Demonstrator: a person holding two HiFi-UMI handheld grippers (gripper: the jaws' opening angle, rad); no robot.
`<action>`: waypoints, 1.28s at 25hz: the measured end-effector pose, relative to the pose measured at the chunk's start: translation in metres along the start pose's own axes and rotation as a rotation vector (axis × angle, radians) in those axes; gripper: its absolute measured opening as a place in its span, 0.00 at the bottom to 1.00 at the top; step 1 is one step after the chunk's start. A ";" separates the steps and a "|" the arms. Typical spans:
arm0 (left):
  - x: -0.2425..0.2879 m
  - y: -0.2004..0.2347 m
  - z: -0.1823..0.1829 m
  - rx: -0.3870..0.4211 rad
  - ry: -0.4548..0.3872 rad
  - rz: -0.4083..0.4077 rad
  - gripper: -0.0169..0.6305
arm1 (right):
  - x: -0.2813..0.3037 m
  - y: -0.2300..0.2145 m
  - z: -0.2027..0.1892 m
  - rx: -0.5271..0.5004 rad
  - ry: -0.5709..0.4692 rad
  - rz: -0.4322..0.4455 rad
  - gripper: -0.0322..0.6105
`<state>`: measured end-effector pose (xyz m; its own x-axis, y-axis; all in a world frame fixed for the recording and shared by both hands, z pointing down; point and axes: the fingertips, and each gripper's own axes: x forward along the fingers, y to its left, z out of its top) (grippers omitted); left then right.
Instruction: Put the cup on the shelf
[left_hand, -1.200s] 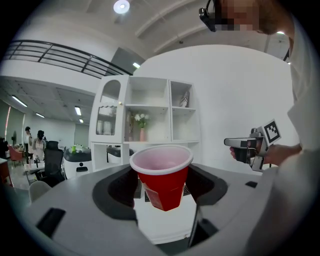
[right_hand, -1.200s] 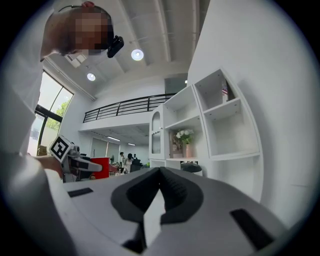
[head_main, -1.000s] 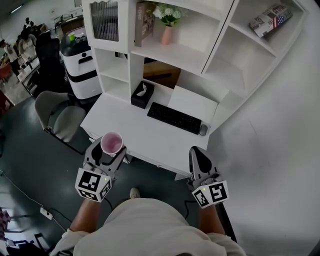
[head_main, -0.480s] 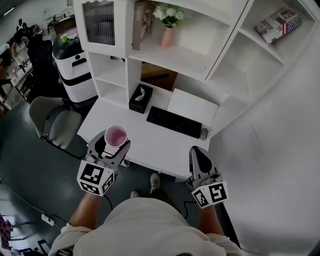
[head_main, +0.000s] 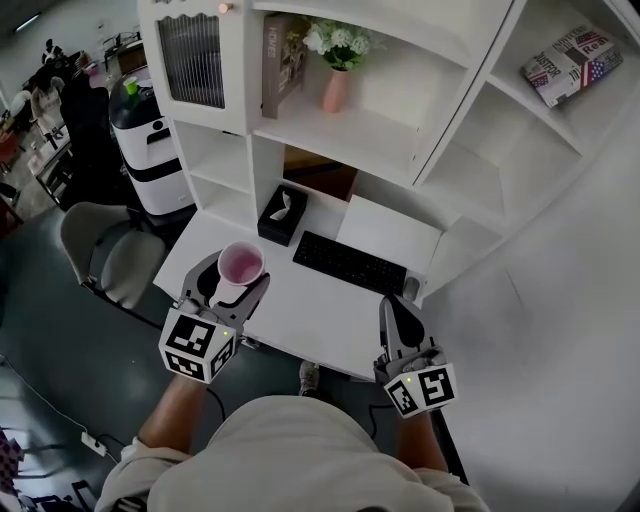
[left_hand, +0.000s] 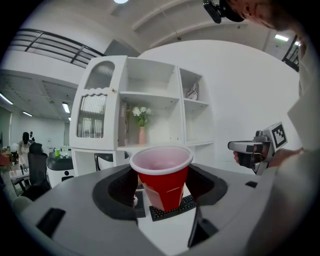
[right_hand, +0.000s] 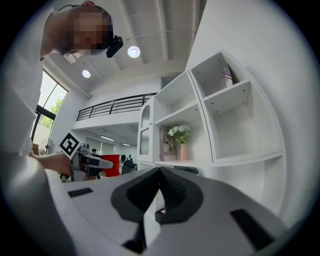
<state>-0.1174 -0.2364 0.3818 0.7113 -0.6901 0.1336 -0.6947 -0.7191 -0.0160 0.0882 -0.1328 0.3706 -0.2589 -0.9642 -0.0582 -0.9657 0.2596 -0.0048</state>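
Carrying the cup (head_main: 241, 264) well means holding it level. It stands upright, mouth up, clamped by its red wall between the widely spread jaws of the left gripper (head_main: 236, 282). That puts it above the near left corner of the desk (head_main: 310, 300), well short of the shelf unit (head_main: 385, 130). The pads sit below the rim, so a harder squeeze would likely buckle the thin wall; a steady, light hold seems enough. The open board beside the pink vase (head_main: 335, 90) looks like the nearest free landing spot. A good approach would pass above the tissue box (head_main: 283, 214) and keyboard (head_main: 350, 262), enter the bay level, and set the base flat before the jaws release. The right gripper (head_main: 399, 310) hangs empty, jaws pressed together, by the desk's right front edge, well clear of that route.
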 end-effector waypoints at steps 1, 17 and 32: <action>0.008 0.002 0.006 0.008 -0.003 0.002 0.49 | 0.004 -0.005 0.001 -0.001 -0.001 0.002 0.06; 0.124 0.015 0.088 0.092 -0.044 -0.043 0.49 | 0.030 -0.071 -0.006 0.023 -0.002 -0.016 0.06; 0.218 0.033 0.138 0.129 -0.047 -0.059 0.49 | 0.028 -0.118 -0.022 0.056 0.006 -0.080 0.06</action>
<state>0.0290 -0.4218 0.2735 0.7570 -0.6469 0.0919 -0.6339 -0.7612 -0.1368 0.1943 -0.1914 0.3912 -0.1810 -0.9822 -0.0496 -0.9808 0.1840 -0.0646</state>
